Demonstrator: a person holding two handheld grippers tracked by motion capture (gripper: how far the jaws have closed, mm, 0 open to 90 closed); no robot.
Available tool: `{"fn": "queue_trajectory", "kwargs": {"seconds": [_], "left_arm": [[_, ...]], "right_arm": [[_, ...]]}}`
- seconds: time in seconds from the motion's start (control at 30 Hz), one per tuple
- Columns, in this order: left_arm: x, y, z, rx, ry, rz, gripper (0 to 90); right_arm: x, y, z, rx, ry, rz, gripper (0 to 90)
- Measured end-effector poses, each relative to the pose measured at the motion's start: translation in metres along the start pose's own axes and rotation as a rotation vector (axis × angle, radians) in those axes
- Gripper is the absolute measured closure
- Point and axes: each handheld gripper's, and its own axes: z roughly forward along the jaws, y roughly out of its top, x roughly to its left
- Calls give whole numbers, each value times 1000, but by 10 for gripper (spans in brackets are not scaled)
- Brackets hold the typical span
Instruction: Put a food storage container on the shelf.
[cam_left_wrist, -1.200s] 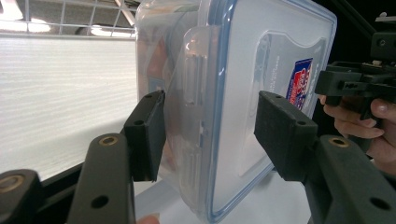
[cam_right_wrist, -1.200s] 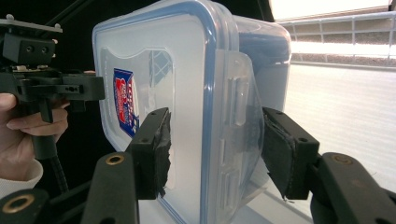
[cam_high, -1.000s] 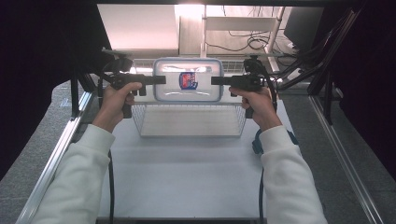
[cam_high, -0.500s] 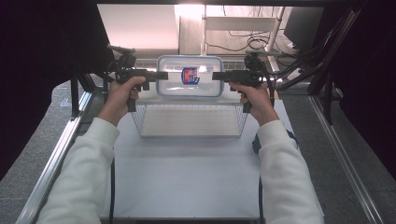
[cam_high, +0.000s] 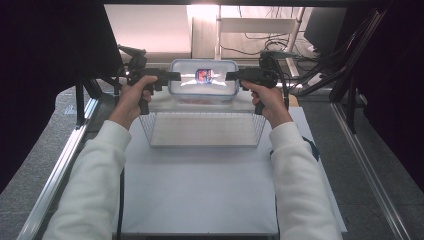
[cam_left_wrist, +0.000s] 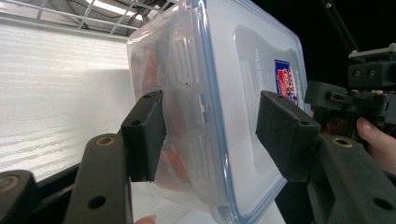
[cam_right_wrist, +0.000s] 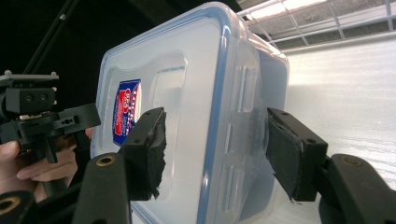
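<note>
Clear lidded plastic container beyond the wire basket on the white worktop, left claw and right claw at its two ends, both just opening, pads clear of the container between them

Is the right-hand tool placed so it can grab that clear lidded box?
Probably yes. The clear box already sits between the jaws of the right tool, with nothing in the way. Those jaws have just been opening, and one pad seems to stand off the box, so they would need to close.
</note>
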Motion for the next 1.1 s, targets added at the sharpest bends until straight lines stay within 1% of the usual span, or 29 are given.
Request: {"fn": "queue_trajectory", "kwargs": {"seconds": [0.2, 0.23, 0.37, 0.4, 0.43, 0.6, 0.63, 0.67, 0.7, 0.73, 0.77, 0.8, 0.83, 0.87, 0.9, 0.97, 1.0, 1.07, 1.1], "left_arm": [[4, 2, 4, -2, -2, -44, 412], [5, 2, 5, -1, 0, -49, 408], [9, 3, 9, -2, -5, -68, 389], [10, 2, 10, -2, -6, -74, 384], [11, 2, 10, -5, -10, -80, 377], [10, 2, 13, -14, -6, -54, 350], [10, 1, 15, -4, -2, -55, 322], [10, 1, 16, 3, 5, -52, 266], [10, 0, 17, -3, 24, -40, 209], [7, -2, 16, -20, 51, -7, 178], [5, -3, 15, -32, 67, 17, 156], [5, -3, 15, -32, 67, 17, 136], [-1, -6, 8, -86, 100, 66, 117], [-3, -8, 5, -101, 95, 74, 111], [-6, -10, 1, -119, 88, 87, 100], [-11, -16, -9, -144, 84, 136, 98], [-13, -20, -14, -149, 87, 166, 96], [-19, -34, -27, -158, 100, 222, 94], [-20, -39, -32, -159, 101, 241, 103]], "right_arm": [[-3, 2, 4, -4, -15, 42, 385], [-4, 2, 5, -3, -15, 45, 383], [-6, 2, 9, -3, -18, 83, 369], [-8, 2, 9, -3, -21, 81, 364], [-9, 1, 10, -10, -17, 93, 360], [-10, -1, 11, -31, -11, 98, 357], [-10, -2, 10, -31, -10, 98, 347], [-9, -2, 11, -38, -16, 97, 288], [-8, -3, 12, -50, -17, 86, 211], [-6, -3, 12, -49, -16, 67, 182], [-2, -5, 12, -50, -24, 42, 144], [0, -7, 10, -62, -42, 26, 112], [5, -10, 7, -96, -65, -1, 82], [9, -12, 4, -114, -77, -13, 48], [12, -14, 2, -126, -86, -22, 39], [19, -22, -7, -167, -87, -54, 27], [22, -26, -12, -186, -103, -78, 26], [26, -37, -21, -220, -136, -149, 26], [27, -43, -28, -233, -146, -188, 28]]}}
